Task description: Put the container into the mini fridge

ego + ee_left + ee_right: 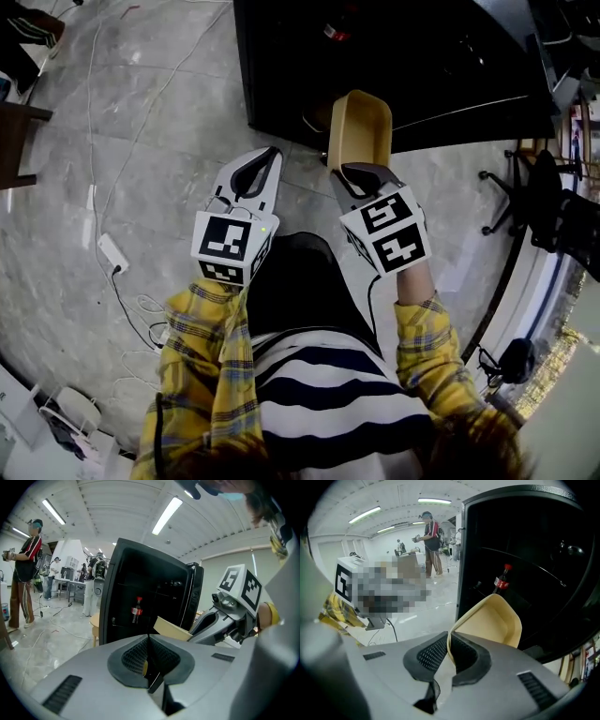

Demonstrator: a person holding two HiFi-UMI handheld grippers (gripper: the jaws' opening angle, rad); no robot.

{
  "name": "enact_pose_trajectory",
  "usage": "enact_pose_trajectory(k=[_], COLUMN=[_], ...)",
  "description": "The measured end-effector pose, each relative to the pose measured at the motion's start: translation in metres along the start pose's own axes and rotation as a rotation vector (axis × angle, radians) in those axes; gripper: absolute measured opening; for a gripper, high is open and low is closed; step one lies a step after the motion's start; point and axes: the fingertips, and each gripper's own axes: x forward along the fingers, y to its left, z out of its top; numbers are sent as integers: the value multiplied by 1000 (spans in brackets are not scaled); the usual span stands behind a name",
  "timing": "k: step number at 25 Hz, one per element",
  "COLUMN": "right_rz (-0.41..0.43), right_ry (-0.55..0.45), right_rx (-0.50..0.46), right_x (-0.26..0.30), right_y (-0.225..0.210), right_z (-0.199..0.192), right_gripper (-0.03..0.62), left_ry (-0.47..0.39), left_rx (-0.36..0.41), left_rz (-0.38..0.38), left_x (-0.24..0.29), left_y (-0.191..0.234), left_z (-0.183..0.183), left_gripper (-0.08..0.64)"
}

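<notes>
A pale yellow open container (360,129) (492,620) hangs in the air, with my right gripper (349,174) (448,644) shut on its near rim. It is held just in front of the open black mini fridge (394,66) (529,559), at the edge of the opening. Part of the container (171,627) also shows in the left gripper view. My left gripper (258,169) (148,654) is shut with nothing in it, to the left of the container and short of the fridge (145,602).
A cola bottle (501,581) (136,610) stands inside the fridge. White cables and a power strip (112,253) lie on the grey floor at left. Black office chairs (548,202) stand at right. People stand in the background (26,573) (431,545).
</notes>
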Motion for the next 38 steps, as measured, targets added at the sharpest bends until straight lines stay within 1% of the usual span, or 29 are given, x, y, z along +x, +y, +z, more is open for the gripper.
enact_pose_trajectory(k=[5, 13, 18, 21, 25, 32, 38], right_rz=[-62, -112, -181, -206, -232, -274, -318], right_ry=[21, 37, 63, 75, 65, 93, 86], right_rx=[11, 21, -8, -23, -25, -53, -56], right_x=[15, 46, 61, 77, 77, 96, 106], right_y=[-26, -73, -102, -119, -139, -167, -191], right_z=[18, 38, 51, 61, 63, 68, 74], right_gripper=[41, 41, 41, 41, 41, 41, 41], left_ry=[5, 15, 16, 20, 11, -2, -12], left_rx=[13, 28, 10, 3, 15, 6, -4], left_rz=[-30, -67, -78, -83, -87, -97, -106], left_x=[24, 67, 82, 93, 105, 129, 144], left_y=[14, 31, 42, 53, 44, 46, 45], left_z=[6, 8, 5, 1, 4, 6, 5], left_gripper=[17, 17, 17, 17, 17, 17, 17])
